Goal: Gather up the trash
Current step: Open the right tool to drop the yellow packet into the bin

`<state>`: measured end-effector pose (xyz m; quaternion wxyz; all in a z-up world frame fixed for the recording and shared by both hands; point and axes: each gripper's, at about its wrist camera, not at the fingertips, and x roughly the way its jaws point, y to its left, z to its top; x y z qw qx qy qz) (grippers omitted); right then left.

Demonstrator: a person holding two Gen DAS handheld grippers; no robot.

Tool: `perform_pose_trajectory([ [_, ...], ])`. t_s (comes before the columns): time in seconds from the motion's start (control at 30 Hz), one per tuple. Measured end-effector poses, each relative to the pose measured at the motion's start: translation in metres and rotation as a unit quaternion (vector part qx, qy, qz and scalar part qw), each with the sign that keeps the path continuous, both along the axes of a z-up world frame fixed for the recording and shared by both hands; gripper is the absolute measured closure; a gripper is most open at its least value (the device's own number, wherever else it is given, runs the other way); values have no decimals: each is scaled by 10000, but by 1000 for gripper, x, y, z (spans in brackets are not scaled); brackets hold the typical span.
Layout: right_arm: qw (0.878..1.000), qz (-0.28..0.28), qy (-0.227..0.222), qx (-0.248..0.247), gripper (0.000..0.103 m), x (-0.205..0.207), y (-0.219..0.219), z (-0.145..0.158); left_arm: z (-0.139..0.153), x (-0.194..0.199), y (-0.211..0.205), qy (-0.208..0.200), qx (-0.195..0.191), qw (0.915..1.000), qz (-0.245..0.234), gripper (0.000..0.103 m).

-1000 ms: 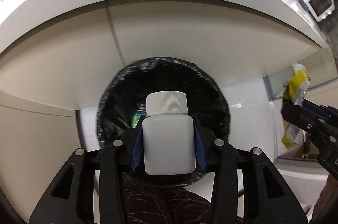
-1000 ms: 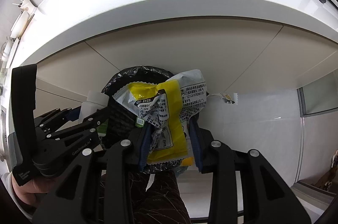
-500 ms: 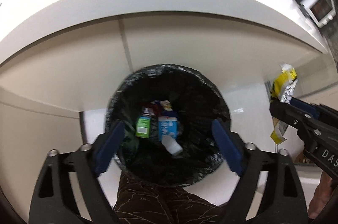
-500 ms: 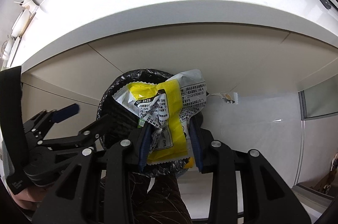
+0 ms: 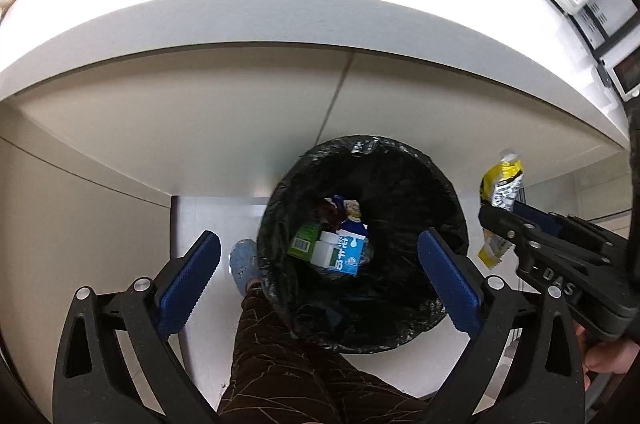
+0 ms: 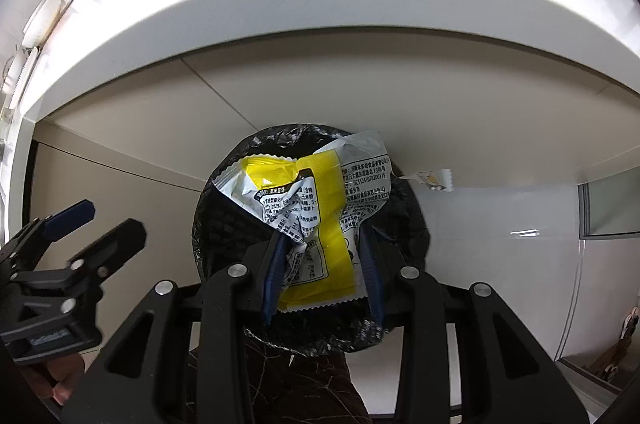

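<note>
bottle [image 5: 325, 253] dropped in bin [image 5: 448, 192], below left tool [image 5: 318, 278]

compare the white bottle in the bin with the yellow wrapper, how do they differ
The white bottle lies loose inside the bin; the yellow wrapper is pinched in the right gripper above it. The bottle is rigid and plain, the wrapper crumpled and printed. Both are trash.

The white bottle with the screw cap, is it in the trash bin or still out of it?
In. The white bottle lies on its side at the bottom of the black-lined trash bin, between a green carton and a blue carton.
</note>
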<state>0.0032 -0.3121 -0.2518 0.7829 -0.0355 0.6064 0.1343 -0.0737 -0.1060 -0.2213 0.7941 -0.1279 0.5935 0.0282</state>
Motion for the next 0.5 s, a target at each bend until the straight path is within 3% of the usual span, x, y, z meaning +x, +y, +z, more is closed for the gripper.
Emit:
perform_pose_trajectory([
  [0.3,9997,164,96,-160,69,8,26,-24,-7,-7,28,82,79,9995,291,6],
  [0.5,9996,105,118,-220,58,10,24,-25,-14,-6,40,178,131,9991,374,6],
])
